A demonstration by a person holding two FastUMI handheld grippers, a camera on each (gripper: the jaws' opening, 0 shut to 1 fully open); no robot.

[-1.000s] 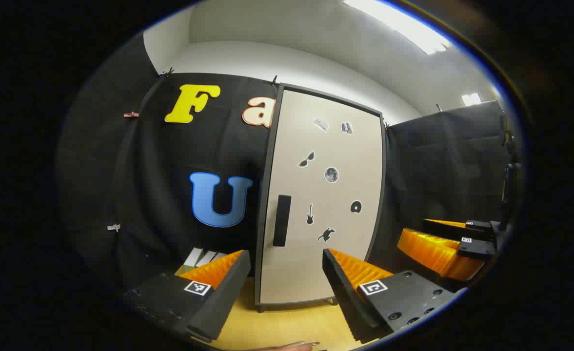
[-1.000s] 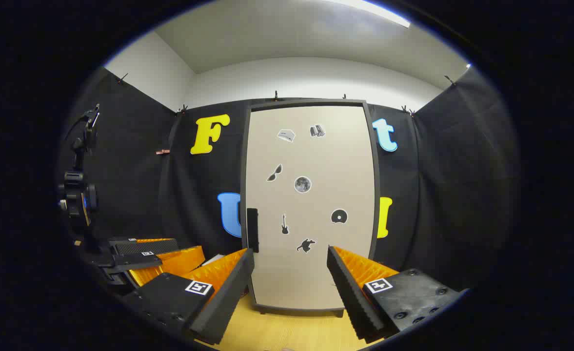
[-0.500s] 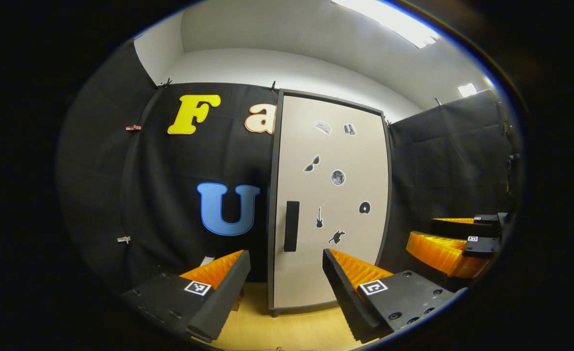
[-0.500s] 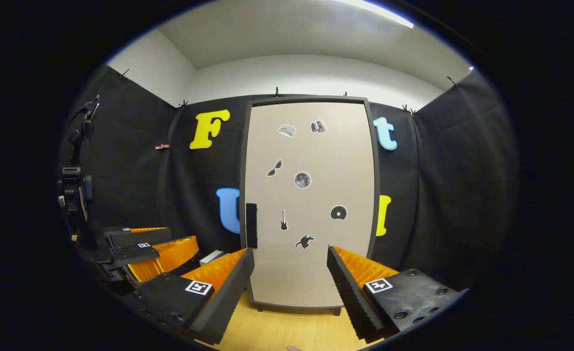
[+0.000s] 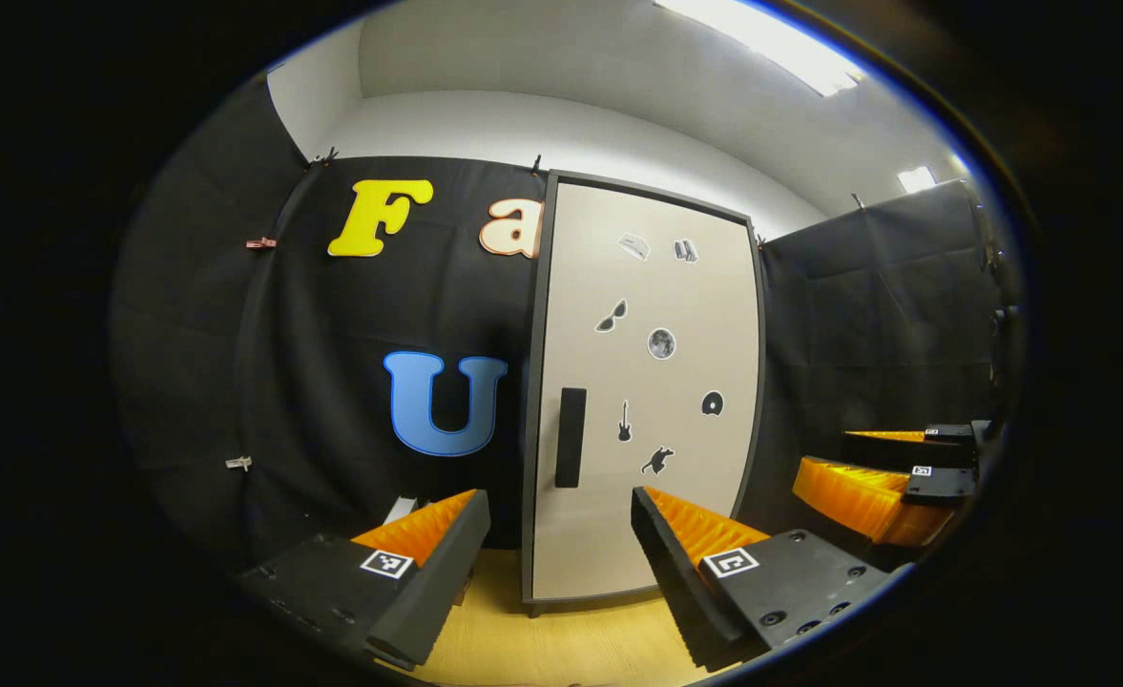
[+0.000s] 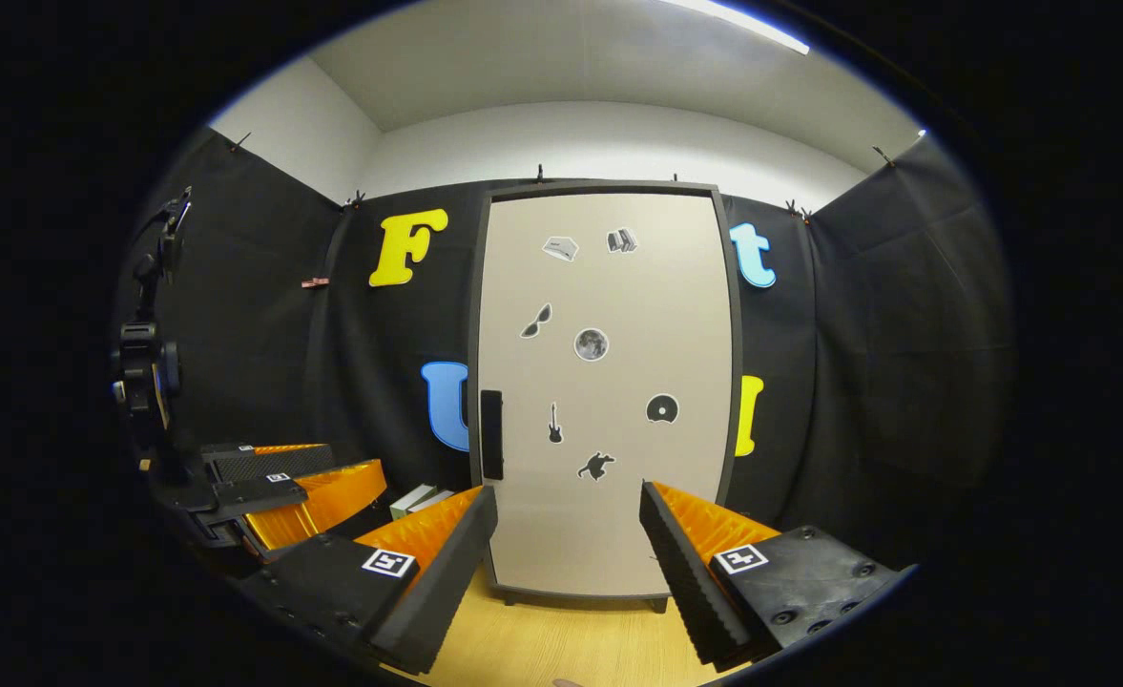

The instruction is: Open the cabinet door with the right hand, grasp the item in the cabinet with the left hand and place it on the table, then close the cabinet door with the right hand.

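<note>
1. On our far left in the right gripper view, the left gripper [image 6: 280, 477] hangs low beside the booth wall, well apart from the cabinet. In its own view its fingers [image 5: 447, 534] stand wide apart with nothing between them.

2. Just right of that, a small pale box-like thing [image 6: 420, 498] lies on the table [image 6: 561, 649] by the cabinet's left foot. We cannot tell what it is, and we do not take it for the task's item.

3. Next comes the door handle [image 6: 492, 434], a dark upright bar on the left edge of the cabinet door [image 6: 609, 534]. Nothing touches it.

4. The door itself sits flush in its dark frame, so we judge it fully closed. Small stickers dot its face.

5. The item we must fetch is hidden behind that door, so we can say nothing of its shape or where it stands inside.

6. The right gripper [image 6: 569, 544] faces the door squarely, its fingers spread wide and holding nothing, near the cabinet but not touching it. In the left gripper view it shows at the far right [image 5: 890, 477].

7. We judge that no step is done: opening the door, taking out the item, setting it on the table and closing the door all remain.

8. We reckon the first move is to bring the right gripper left to the handle.
</note>
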